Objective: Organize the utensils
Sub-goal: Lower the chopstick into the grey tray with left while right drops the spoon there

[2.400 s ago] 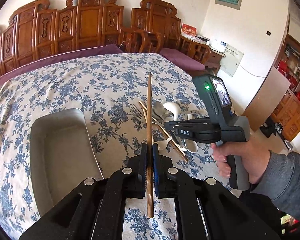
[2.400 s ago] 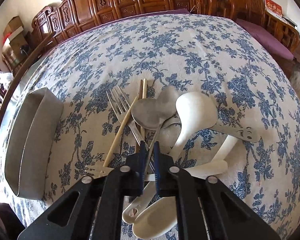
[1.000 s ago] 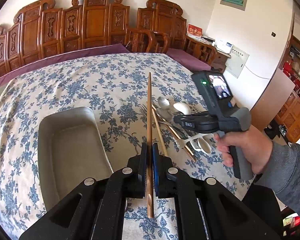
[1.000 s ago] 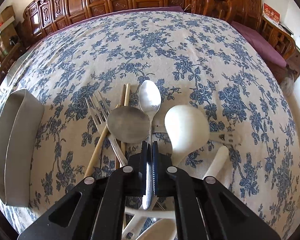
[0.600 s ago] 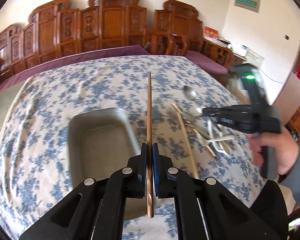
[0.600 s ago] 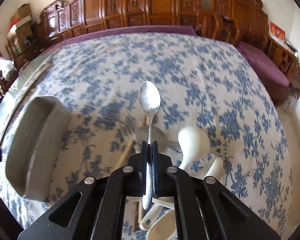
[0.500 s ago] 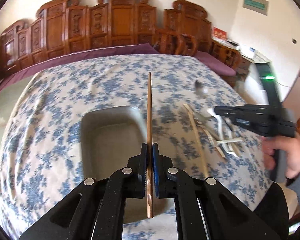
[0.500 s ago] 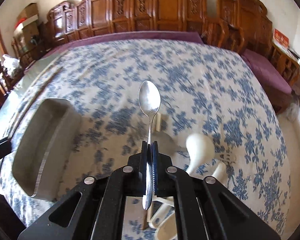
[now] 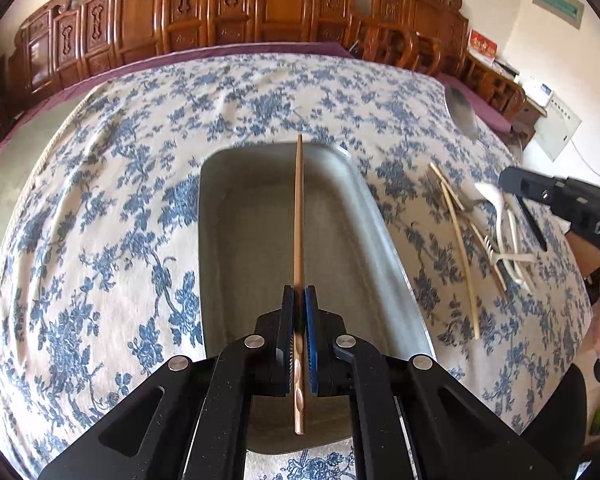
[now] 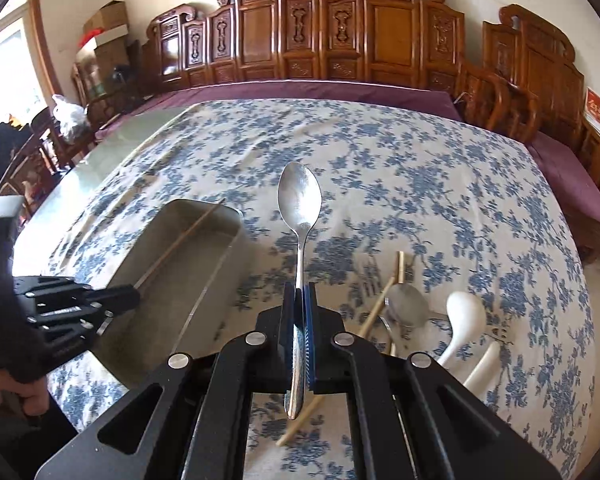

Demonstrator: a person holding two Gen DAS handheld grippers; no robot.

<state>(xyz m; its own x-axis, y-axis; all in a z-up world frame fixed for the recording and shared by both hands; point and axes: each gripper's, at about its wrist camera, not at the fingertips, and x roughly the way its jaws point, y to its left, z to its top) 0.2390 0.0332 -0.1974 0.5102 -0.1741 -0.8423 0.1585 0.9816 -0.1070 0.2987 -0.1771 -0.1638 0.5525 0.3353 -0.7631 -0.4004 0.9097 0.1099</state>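
Chopstick [image 9: 298, 216] clamped in left claw [image 9: 299, 304]

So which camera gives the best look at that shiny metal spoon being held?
The right wrist view: the metal spoon fills the centre, clamped by its handle in the right gripper. The left wrist view catches only its blurred bowl near the right edge.

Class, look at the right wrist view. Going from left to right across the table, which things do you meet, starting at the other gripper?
left gripper holding a chopstick → grey tray → metal spoon held up by the right gripper → round metal spoon → white spoon
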